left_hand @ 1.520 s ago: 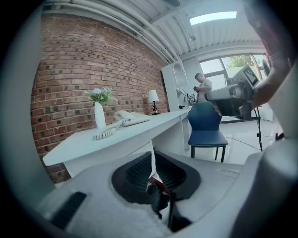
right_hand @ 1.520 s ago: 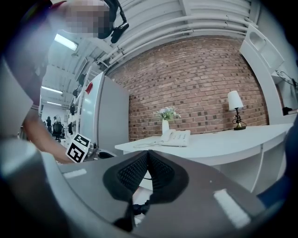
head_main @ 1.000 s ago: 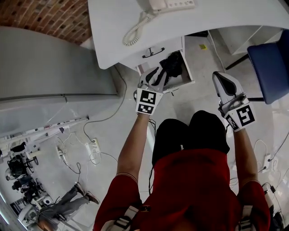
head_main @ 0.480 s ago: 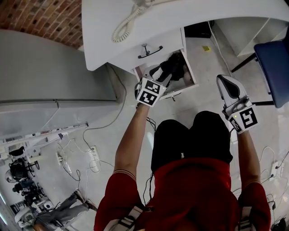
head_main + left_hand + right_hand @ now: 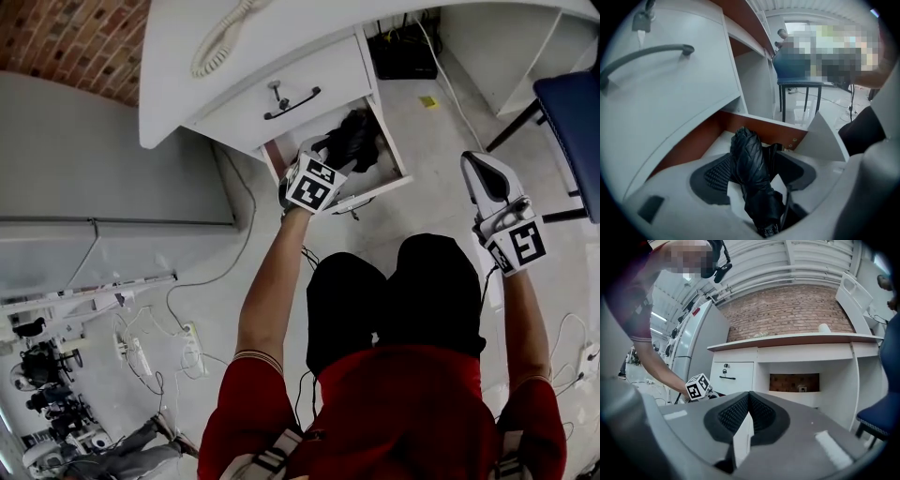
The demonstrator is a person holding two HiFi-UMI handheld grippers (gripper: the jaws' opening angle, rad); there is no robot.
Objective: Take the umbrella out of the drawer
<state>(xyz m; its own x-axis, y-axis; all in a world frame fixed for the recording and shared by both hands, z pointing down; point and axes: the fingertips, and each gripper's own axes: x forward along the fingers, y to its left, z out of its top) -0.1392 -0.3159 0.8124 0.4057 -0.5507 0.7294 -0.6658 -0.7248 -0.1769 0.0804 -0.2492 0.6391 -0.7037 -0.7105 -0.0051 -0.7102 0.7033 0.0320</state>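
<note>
A folded black umbrella (image 5: pixel 354 139) lies in the open lower drawer (image 5: pixel 392 150) of the white desk. My left gripper (image 5: pixel 326 155) reaches down into that drawer. In the left gripper view its jaws have just been opening and now stand open on either side of the umbrella (image 5: pixel 749 159), with white gaps showing beside the pads (image 5: pixel 715 176). The drawer's brown inner wall (image 5: pixel 754 124) is behind it. My right gripper (image 5: pixel 480 173) hangs off to the right of the drawer over the floor, and its pads (image 5: pixel 736 413) are shut together on nothing.
Above the open drawer is a closed drawer with a dark handle (image 5: pixel 291 101) and a key. A coiled phone cord (image 5: pixel 220 37) lies on the desk top. A blue chair (image 5: pixel 572 112) stands at the right. A power strip (image 5: pixel 141 356) and cables lie on the floor.
The left gripper has gone down from above the drawer's front edge into the drawer, around the umbrella. The right gripper has sunk a little beside the person's knee.
</note>
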